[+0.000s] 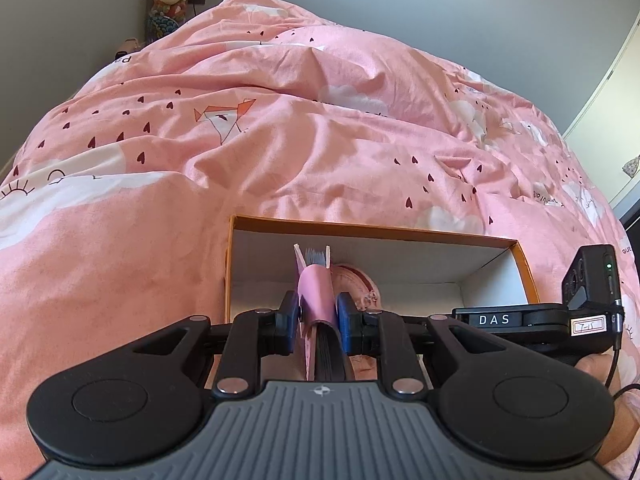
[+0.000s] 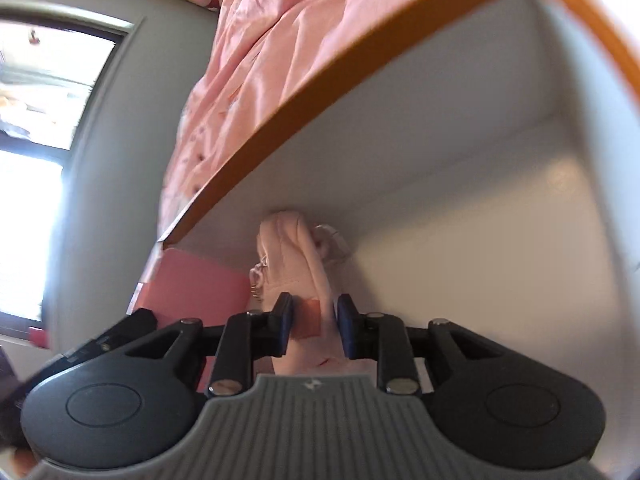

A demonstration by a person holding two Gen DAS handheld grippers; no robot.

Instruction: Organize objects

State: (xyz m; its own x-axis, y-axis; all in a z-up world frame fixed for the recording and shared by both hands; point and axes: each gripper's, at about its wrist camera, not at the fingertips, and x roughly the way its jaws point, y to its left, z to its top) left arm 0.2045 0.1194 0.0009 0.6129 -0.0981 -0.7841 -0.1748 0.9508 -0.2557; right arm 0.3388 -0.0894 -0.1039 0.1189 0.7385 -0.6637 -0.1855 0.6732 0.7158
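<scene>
An open box with an orange rim [image 1: 360, 230] and white inside lies on a pink bedspread. My left gripper [image 1: 318, 312] is shut on a pink notebook [image 1: 316, 292], held edge-on over the box's near side. The notebook's pink cover [image 2: 192, 288] shows at the left in the right wrist view. My right gripper [image 2: 315, 320] is low inside the box, against its white wall [image 2: 400, 160]. A pale pink zip pouch [image 2: 292, 248] lies between its blue pads, which stand slightly off the fabric. That pouch [image 1: 360, 280] shows behind the notebook.
The pink printed duvet [image 1: 280, 120] rises in folds behind the box. Stuffed toys [image 1: 168, 0] stand in the far corner. A bright window [image 2: 40, 100] is at the left. The right tool's black housing [image 1: 520, 318] crosses the box's right side, with a hand [image 1: 596, 364] behind it.
</scene>
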